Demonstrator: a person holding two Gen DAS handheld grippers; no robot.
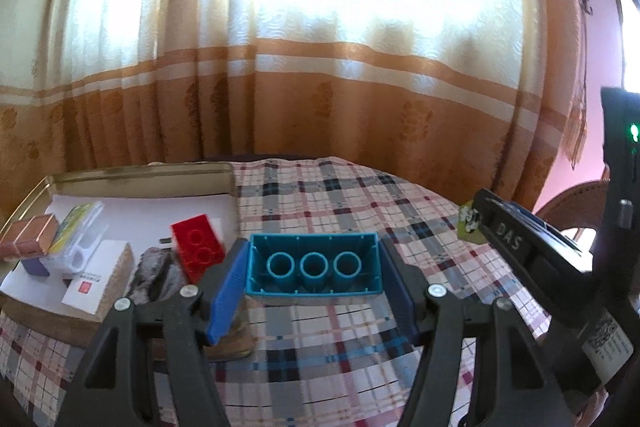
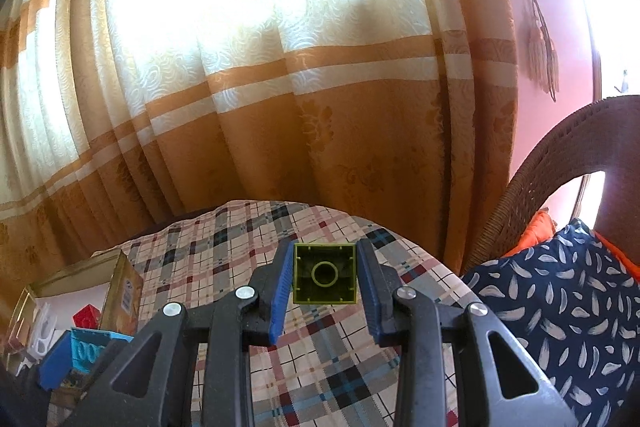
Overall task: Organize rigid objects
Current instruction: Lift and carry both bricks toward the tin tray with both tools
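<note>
Meanwhile, the left gripper (image 1: 314,269) pinched a long blue plastic building brick (image 1: 314,267) by its ends, hollow underside toward the camera, above the plaid tablecloth (image 1: 340,195). The right gripper (image 2: 325,273) clamped a small square olive-green plastic brick (image 2: 325,273) likewise. A red brick (image 1: 196,251) lay in the gold-rimmed tray (image 1: 140,173) left.

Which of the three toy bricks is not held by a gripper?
The red brick, lying in the tray. The blue brick and green brick are each clamped.

Right gripper body (image 1: 516,243): raised letters "DAS".
White box (image 1: 94,277): red stamp, characters too small to read.
</note>
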